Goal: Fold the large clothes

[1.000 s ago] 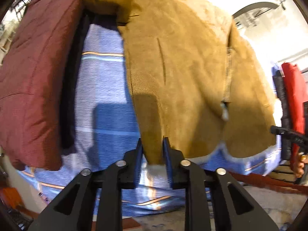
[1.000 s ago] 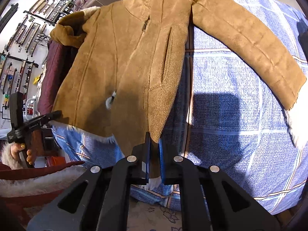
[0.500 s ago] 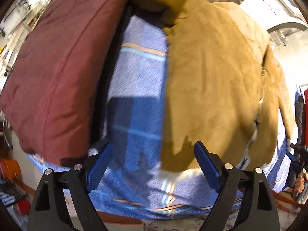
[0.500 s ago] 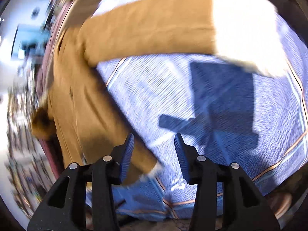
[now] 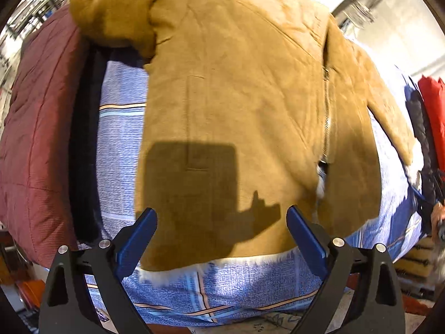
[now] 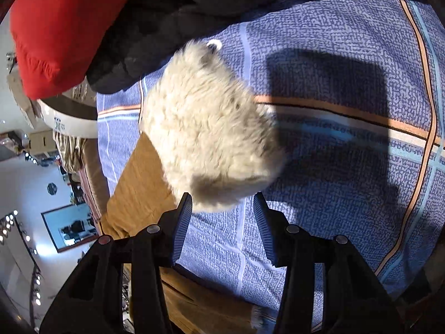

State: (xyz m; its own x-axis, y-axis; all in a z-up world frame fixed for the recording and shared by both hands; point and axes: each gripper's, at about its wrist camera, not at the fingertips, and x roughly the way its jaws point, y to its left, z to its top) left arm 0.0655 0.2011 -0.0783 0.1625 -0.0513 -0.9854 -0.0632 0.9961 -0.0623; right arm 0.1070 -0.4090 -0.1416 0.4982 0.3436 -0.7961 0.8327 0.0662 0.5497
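A tan suede jacket (image 5: 236, 97) with cream fleece lining lies zipped, front up, on a blue patterned bedsheet (image 5: 122, 144). My left gripper (image 5: 221, 239) is open and empty, just above the jacket's bottom hem. In the right wrist view my right gripper (image 6: 222, 225) is open and empty, its jaws just short of the fluffy cream cuff (image 6: 208, 142) of the jacket's tan sleeve (image 6: 139, 183), which lies flat on the sheet (image 6: 333, 194).
A maroon quilted coat (image 5: 39, 128) and a dark garment (image 5: 83, 150) lie left of the jacket. A red garment (image 6: 61, 22) and a black one (image 6: 155, 27) lie beyond the cuff. The bed's front edge is just below the left gripper.
Both grippers let go of the jacket's bottom hem and opened. The right gripper swung away to the sleeve cuff. The left gripper stayed by the hem, now centred over the jacket's left panel.
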